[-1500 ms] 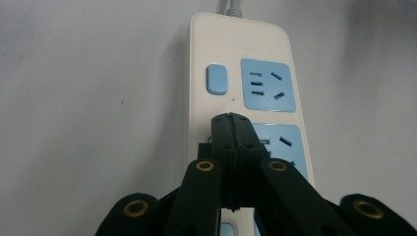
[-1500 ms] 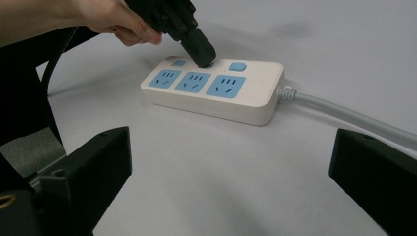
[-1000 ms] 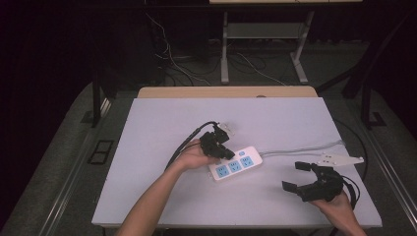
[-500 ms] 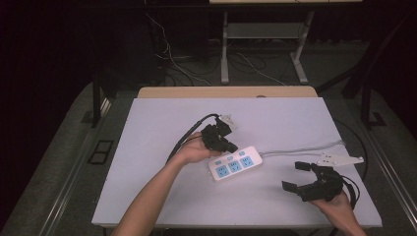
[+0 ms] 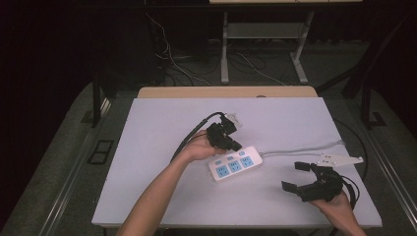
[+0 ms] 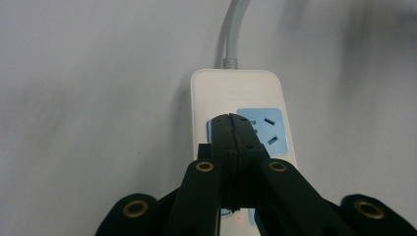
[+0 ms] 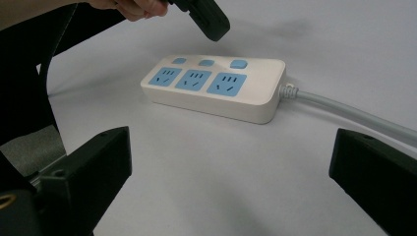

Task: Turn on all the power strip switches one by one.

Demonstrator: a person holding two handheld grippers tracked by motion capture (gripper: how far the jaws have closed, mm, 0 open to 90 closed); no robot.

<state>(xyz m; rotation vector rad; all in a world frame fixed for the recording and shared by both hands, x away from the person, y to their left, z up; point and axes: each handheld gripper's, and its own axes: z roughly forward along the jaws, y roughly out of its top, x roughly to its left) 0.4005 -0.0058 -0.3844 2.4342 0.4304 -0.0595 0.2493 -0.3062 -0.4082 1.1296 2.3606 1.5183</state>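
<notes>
A white power strip (image 5: 235, 164) with three blue sockets and three blue buttons lies on the white table (image 5: 162, 128); its grey cable (image 5: 300, 149) runs off to the right. My left gripper (image 5: 235, 145) is shut with nothing in it, its tip (image 6: 231, 119) hovering just over the strip (image 6: 241, 93) near the buttons. From the right gripper view the left gripper (image 7: 209, 19) hangs above the strip (image 7: 216, 86). My right gripper (image 5: 295, 176) rests near the table's front right, open wide, its jaws pointing at the strip from a short distance away (image 7: 231, 162).
The strip's cable (image 7: 354, 115) crosses the table toward its right edge. A black cable (image 5: 189, 135) trails from the left gripper across the table's left half. Behind the table stand a wooden ledge (image 5: 226, 92), metal legs and loose floor cables.
The left hand and its shut gripper have drifted slightly up and toward the far side of the strip. The right gripper and the power strip have stayed put.
</notes>
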